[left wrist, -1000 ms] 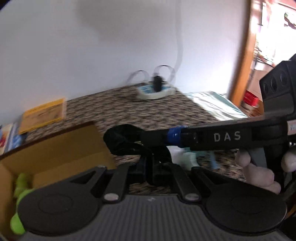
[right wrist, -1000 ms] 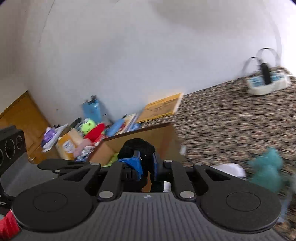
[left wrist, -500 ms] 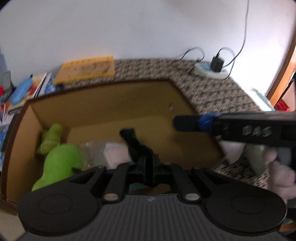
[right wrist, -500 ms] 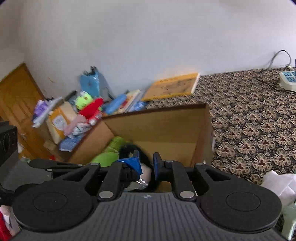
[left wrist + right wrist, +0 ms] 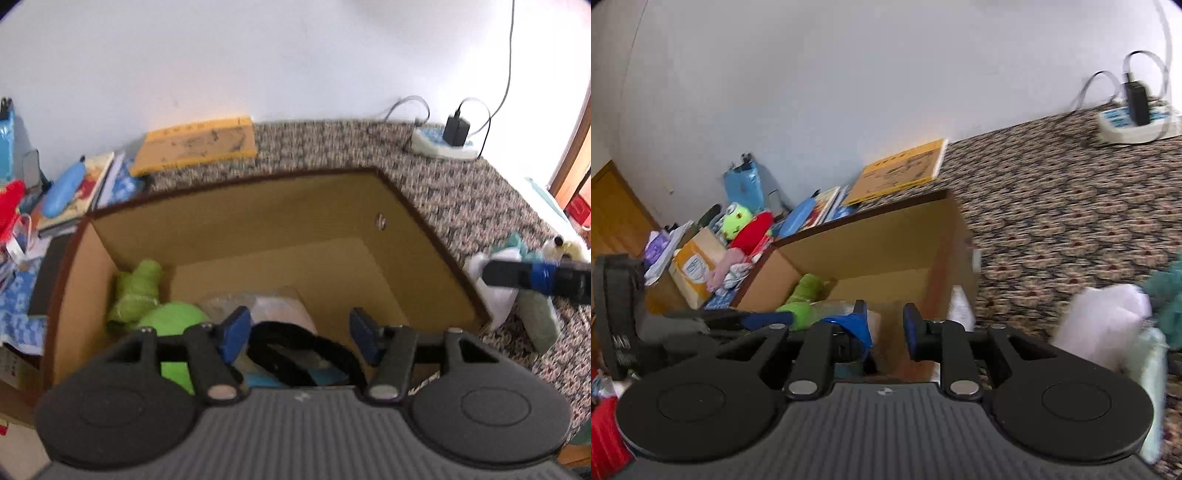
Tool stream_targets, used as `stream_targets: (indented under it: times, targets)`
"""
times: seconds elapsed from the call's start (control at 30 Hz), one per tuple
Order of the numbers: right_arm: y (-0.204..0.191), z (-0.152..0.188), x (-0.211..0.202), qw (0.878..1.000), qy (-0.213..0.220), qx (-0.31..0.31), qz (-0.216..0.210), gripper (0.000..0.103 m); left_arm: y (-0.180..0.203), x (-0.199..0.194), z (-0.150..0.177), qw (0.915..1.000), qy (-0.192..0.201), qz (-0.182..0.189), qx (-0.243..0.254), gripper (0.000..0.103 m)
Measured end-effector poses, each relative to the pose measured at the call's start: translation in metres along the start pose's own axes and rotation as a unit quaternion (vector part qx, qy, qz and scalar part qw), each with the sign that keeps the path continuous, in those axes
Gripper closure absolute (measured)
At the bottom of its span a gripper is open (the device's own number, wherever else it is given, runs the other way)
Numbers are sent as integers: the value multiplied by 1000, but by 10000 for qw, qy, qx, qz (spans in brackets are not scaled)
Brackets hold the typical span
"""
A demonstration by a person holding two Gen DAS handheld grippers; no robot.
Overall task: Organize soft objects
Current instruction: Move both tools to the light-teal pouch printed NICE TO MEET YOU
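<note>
An open cardboard box point(image 5: 258, 184) stands on the patterned carpet. A green plush point(image 5: 140, 291) and a clear bag with something pale in it point(image 5: 280, 306) lie inside. My left gripper point(image 5: 300, 328) hangs over the box's near side, jaws opening and wide apart. A black soft item point(image 5: 295, 350) lies loose in the box under them, untouched by the pads. My right gripper point(image 5: 885, 319) is to the right of the box point(image 5: 886, 236). Its jaws are opening, a narrow gap with nothing between. One of its fingers point(image 5: 517, 275) shows in the left wrist view.
A white cloth point(image 5: 1104, 325) and a teal plush point(image 5: 1167, 291) lie on the carpet right of the box. A yellow book point(image 5: 195, 144) and a power strip point(image 5: 443, 144) sit by the wall. Toys and books point(image 5: 738, 229) are piled left of the box.
My left gripper carried the black item over the box, then opened; the item now lies inside. My right gripper drew away to the right and its jaws parted a little.
</note>
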State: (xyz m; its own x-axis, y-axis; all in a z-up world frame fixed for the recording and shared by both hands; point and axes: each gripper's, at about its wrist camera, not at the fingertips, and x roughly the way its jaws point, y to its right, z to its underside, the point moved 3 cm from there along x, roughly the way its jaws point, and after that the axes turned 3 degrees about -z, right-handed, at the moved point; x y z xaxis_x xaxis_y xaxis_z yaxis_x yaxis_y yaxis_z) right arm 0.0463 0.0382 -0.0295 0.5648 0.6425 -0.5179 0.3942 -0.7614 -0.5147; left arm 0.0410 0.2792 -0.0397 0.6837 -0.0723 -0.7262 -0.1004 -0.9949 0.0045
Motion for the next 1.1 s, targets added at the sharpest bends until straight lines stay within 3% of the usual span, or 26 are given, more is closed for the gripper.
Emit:
stream_targets:
  times: [0.13,0.3,0.43,0.73,1.03,1.1]
  targets:
    - [24,4,-26,9986,165,332,371,97,15,-24,-13,9991,349,204,127,43]
    - [55,12,-55,9941,265,830,654,96,54,-40,-22,9949,593,714,400,42]
    - [69,18,-68,9908,312,993,864,95,88,-36,-19,9910,434,1133,572,42]
    - [88,28,-87,9893,188,921,1114,94,152,-23,2,9825,17,1646,869,42]
    - [122,31,-104,9853,187,1263,1137,93,205,5,13,9702,-490,2265,710,41]
    - [129,32,-106,9836,178,1379,1151,93,215,16,14,9697,-626,2252,706,41]
